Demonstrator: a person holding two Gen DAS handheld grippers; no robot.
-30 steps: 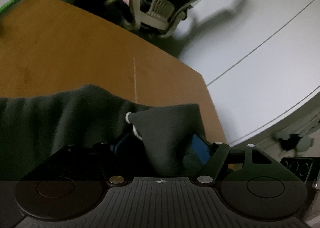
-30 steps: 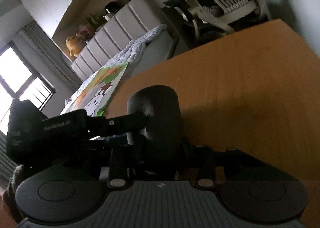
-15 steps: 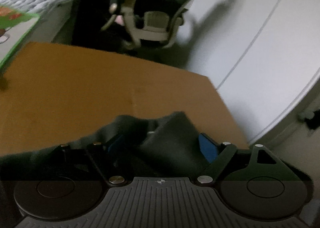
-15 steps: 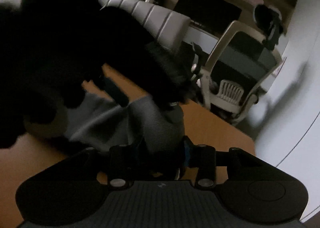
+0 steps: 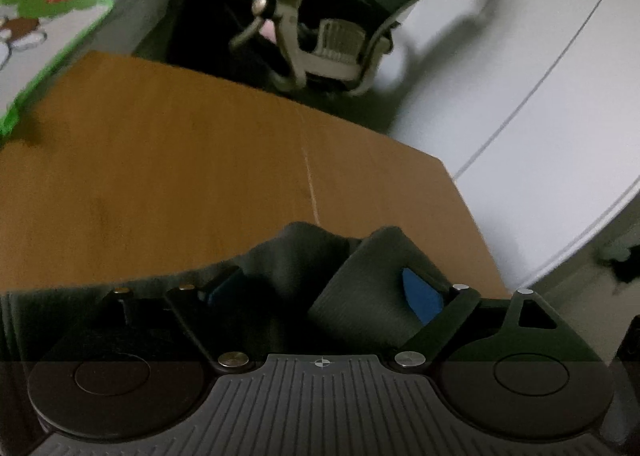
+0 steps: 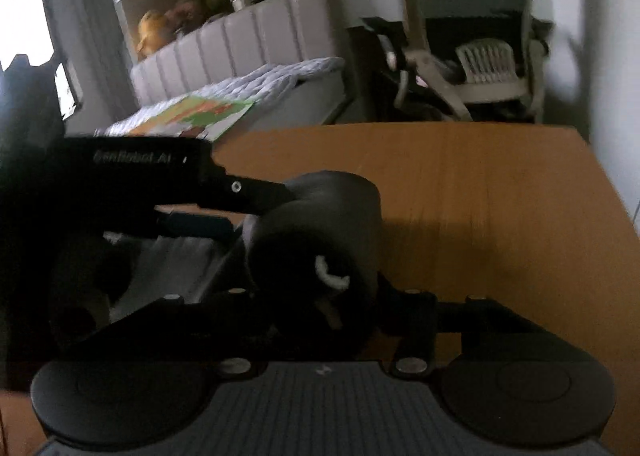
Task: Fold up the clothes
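A dark grey garment (image 5: pixel 352 272) is bunched between the blue pads of my left gripper (image 5: pixel 320 288), just above the near part of the wooden table (image 5: pixel 180 159). The jaws look closed on the cloth. In the right wrist view the same garment (image 6: pixel 320 232) is a dark rolled bunch with a white drawstring end (image 6: pixel 330 276), held in my right gripper (image 6: pixel 320 296). The left gripper's body (image 6: pixel 140 171) reaches in from the left and touches the bunch. The fingertips of both grippers are mostly hidden by cloth.
The table's right edge (image 5: pixel 472 211) drops to a pale floor. A beige office chair (image 5: pixel 340 35) stands beyond the far edge. A bed with a green picture board (image 6: pixel 200 115) lies at the left. A window (image 6: pixel 24 23) is far left.
Both views have swung and are blurred. The right gripper came back down from a raised pose to table level with the bunch still in it. The left gripper still holds the cloth.
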